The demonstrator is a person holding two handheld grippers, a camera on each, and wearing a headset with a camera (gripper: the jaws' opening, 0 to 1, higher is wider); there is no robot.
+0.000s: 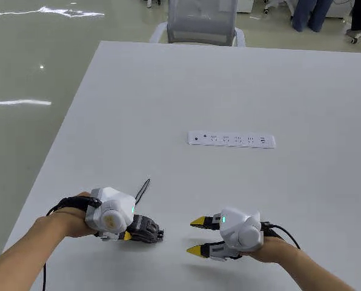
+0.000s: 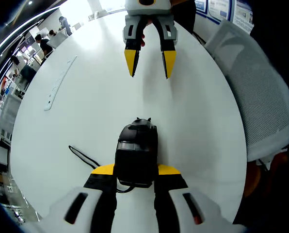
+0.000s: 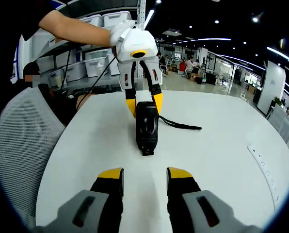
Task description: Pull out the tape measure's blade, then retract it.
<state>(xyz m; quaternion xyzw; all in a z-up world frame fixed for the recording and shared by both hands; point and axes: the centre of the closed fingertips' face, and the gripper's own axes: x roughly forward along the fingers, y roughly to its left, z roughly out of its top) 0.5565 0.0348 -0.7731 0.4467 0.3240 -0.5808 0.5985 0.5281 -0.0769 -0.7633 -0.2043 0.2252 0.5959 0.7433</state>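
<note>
A black tape measure lies on the white table, its wrist strap trailing away behind it. My left gripper is shut on the tape measure, its yellow-tipped jaws pressed to the case's two sides. The blade end of the case points toward my right gripper, which stands open a short way off, with nothing between its fingers. From the right gripper view the tape measure sits ahead of my open right gripper, apart from it. The left gripper holds its far end.
A white power strip lies flat near the table's middle. A grey mesh chair stands at the far edge. The table's left edge runs close to my left arm. People stand in the room's far right corner.
</note>
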